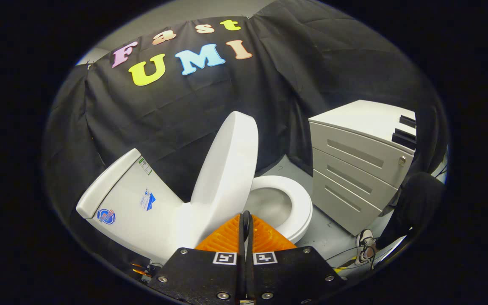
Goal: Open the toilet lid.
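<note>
Closest to the camera, the gripper (pixel 245 231) has its two fingers pressed together with only a thin dark seam between them; they hold nothing. Just beyond the fingertips stands the toilet lid (pixel 227 163), raised well off the toilet seat (pixel 301 203) and tilted back toward the tank (pixel 131 199). Whether the fingertips touch the lid's lower edge cannot be told from this view. The bowl opening (pixel 271 205) is exposed to the right of the lid. A drawer cabinet (pixel 360 169) stands beside the toilet, with a keyhole lock (pixel 402 160) on its upper front. A person's shoe (pixel 366 241) and loose cables (pixel 345 256) lie on the floor (pixel 324 237) near the cabinet base.

Assessment: the task appears nearly or fully complete, as the lid stands open.

Risks noted:
- The lid may not yet rest against the tank; if it stands short of balance, it could drop back onto the seat once unsupported.
- A further push with closed fingers could slide off the smooth lid face.
- Hard contact could drive the lid sharply into the tank.
</note>
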A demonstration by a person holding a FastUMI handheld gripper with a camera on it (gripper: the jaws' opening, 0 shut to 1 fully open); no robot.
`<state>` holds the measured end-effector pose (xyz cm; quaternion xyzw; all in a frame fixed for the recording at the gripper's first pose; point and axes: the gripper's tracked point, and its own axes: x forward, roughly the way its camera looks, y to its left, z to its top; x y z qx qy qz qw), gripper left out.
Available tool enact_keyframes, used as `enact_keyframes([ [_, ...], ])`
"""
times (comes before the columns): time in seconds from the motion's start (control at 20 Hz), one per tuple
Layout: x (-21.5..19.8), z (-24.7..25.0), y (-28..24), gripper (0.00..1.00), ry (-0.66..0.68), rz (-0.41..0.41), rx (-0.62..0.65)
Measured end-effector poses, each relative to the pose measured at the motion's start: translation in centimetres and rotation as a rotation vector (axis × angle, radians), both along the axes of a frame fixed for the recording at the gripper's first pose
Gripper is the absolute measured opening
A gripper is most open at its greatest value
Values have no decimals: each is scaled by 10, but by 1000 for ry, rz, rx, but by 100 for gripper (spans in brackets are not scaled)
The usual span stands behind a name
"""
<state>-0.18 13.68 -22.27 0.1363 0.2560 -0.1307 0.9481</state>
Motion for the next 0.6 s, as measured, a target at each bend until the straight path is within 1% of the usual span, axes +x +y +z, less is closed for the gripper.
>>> enact_keyframes([
  [0.25, 4, 17, 19, 0, 27, 29, -152],
  [0.6, 13, 43, 59, 0, 13, 68, -257],
])
